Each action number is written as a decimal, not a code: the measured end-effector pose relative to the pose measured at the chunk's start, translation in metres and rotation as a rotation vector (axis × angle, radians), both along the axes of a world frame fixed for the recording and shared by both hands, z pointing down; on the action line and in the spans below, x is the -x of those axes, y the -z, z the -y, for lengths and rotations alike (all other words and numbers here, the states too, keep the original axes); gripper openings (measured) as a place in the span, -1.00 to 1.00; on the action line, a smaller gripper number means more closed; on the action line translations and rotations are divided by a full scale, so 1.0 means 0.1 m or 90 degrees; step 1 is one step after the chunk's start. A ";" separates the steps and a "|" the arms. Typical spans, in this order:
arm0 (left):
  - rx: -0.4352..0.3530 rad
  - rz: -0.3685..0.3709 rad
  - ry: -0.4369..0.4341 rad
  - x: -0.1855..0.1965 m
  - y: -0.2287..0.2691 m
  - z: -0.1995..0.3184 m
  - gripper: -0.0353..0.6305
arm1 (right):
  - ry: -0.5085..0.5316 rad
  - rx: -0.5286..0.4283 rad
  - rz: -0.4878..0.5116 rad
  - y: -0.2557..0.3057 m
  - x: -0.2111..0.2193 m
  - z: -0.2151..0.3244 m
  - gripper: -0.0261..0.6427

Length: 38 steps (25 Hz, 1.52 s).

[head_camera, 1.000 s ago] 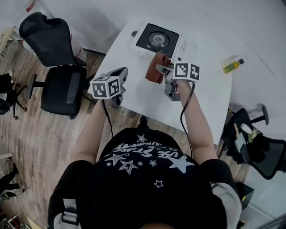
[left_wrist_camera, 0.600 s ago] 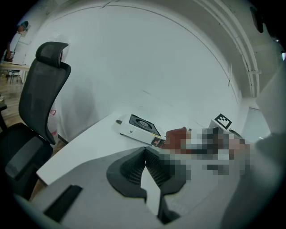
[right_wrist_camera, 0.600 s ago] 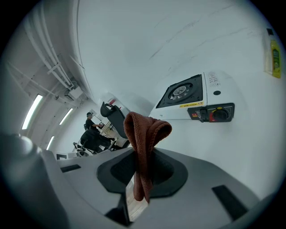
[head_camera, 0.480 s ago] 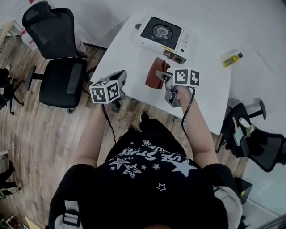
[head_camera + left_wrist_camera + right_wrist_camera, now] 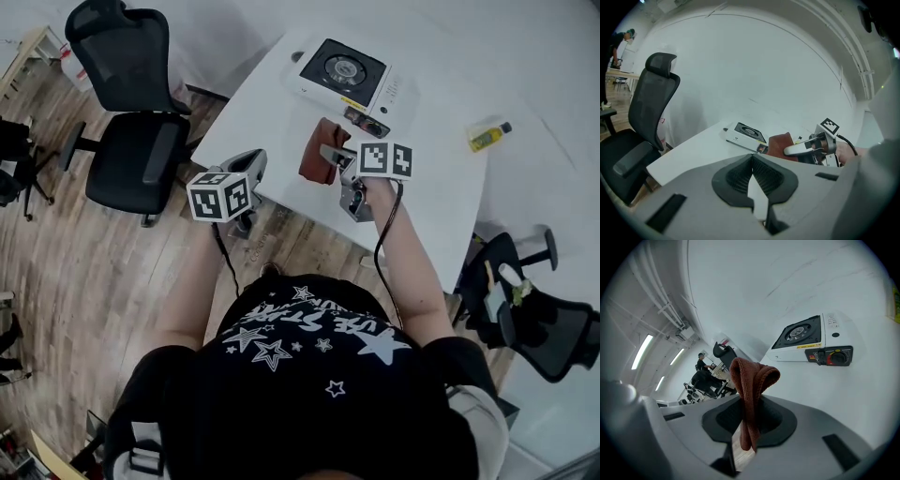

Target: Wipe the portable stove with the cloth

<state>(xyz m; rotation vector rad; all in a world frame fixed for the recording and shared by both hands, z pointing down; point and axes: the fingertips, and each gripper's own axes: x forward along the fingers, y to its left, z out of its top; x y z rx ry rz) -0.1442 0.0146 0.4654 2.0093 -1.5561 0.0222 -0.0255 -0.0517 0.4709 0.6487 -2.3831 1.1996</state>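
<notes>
— Between the jaws of our right gripper point(image 5: 746, 427), what do we have?

— We have the brown cloth point(image 5: 751, 380). The jaws pinch it in the middle, so it folds over and pokes out past the tips. We think that gives us a soft bump to rub with.

— Where is the stove?

— The portable stove point(image 5: 811, 341) sits ahead of those jaws, a little to the right, on the white table point(image 5: 272, 122). The cloth is near it but not touching it, so we think the wiping has not begun.

— What about our left gripper point(image 5: 752, 158)?

— Its jaws are pressed together at the tips, with nothing between them. The stove is well ahead of them. We guess we hold this gripper back by the table edge so it is not in the way.

— Let us count!

— We see one stove, one cloth and two grippers. We see one little yellow bottle point(image 5: 487, 137), far to the right of our right jaws. One black chair point(image 5: 131, 141) is out to the left of our left jaws. A second chair point(image 5: 548, 337) is behind our right jaws, off to the right.
</notes>
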 end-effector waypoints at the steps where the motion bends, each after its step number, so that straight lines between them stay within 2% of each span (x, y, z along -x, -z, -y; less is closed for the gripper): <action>1: -0.001 0.000 0.010 -0.03 0.01 -0.01 -0.87 | 0.007 0.001 0.001 0.01 -0.04 -0.01 -0.72; 7: 0.002 -0.004 0.048 -0.39 0.04 -0.10 -0.87 | 0.049 -0.022 -0.025 0.01 -0.40 -0.09 -0.72; 13: -0.008 0.001 0.065 -0.82 0.10 -0.24 -0.87 | 0.085 -0.043 -0.024 0.03 -0.73 -0.20 -0.72; 26: -0.012 0.011 0.123 -1.48 0.12 -0.59 -0.87 | 0.157 -0.041 -0.005 -0.03 -1.30 -0.52 -0.72; 38: -0.006 0.009 0.163 -2.14 0.09 -1.04 -0.87 | 0.171 -0.030 0.010 -0.06 -1.96 -0.77 -0.72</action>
